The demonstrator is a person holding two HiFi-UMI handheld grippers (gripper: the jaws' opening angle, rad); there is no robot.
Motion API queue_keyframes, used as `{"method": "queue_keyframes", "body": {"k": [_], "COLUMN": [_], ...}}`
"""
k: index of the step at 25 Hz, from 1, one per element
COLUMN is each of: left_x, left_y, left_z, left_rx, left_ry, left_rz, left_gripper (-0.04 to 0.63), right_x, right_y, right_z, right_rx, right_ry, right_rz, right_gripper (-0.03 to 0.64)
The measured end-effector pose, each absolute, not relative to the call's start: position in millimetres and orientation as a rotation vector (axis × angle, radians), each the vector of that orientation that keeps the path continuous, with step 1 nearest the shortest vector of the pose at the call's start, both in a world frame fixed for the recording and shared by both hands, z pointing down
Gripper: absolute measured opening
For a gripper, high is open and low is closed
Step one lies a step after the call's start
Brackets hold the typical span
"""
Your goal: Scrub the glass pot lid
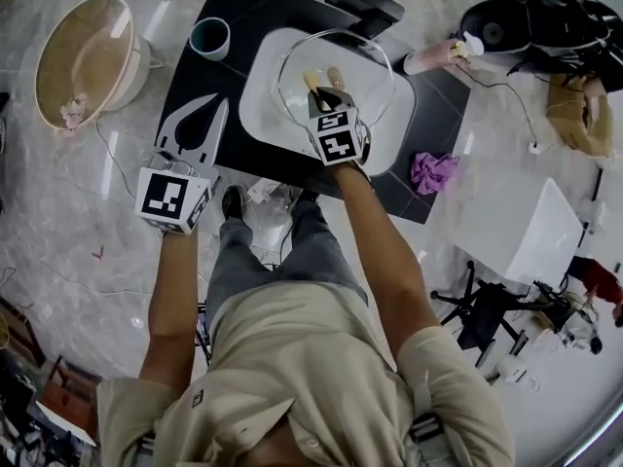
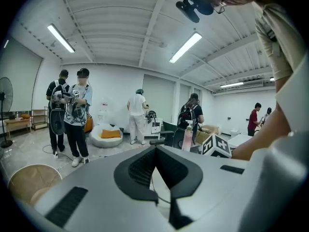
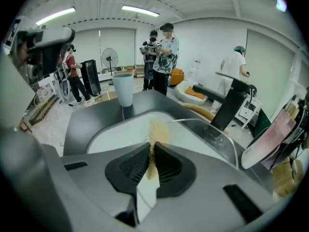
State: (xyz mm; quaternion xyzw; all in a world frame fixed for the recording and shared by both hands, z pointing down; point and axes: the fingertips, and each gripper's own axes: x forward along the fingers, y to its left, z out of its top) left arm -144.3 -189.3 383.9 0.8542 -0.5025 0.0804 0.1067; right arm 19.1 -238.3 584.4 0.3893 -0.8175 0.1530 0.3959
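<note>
Black tabletop (image 1: 243, 17) carries a white tray (image 1: 261, 110) holding the round glass pot lid (image 1: 368, 84). My right hand-held gripper (image 1: 323, 91) pinches a tan scrubbing pad (image 3: 155, 133) over it. My left hand-held gripper (image 1: 214, 108) is closed and empty, off to the side. Risk: the unsteadied lid may skate.

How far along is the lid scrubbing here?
Done: glass lid lies in the white tray; right gripper is shut on a tan scrubber. In hand: scrubber held over the lid. Left: likely the scrubbing itself; left gripper, shut and empty, hangs beside the tray.
</note>
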Motion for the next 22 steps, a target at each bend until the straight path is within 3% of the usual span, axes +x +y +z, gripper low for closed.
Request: {"method": "queue_keyframes", "body": {"k": [22], "left_x": [-111.0], "left_y": [-133.1], "left_z": [236.1], "left_rx": [2.822], "left_ry": [-1.282], "left_rz": [0.341], "left_gripper": [0.014], "right_x": [129.4], "right_y": [-135.3], "right_z": [211.5], "right_rx": [1.432], "right_ry": [-2.611], "right_rz": [0.113], "right_gripper": [0.035]}}
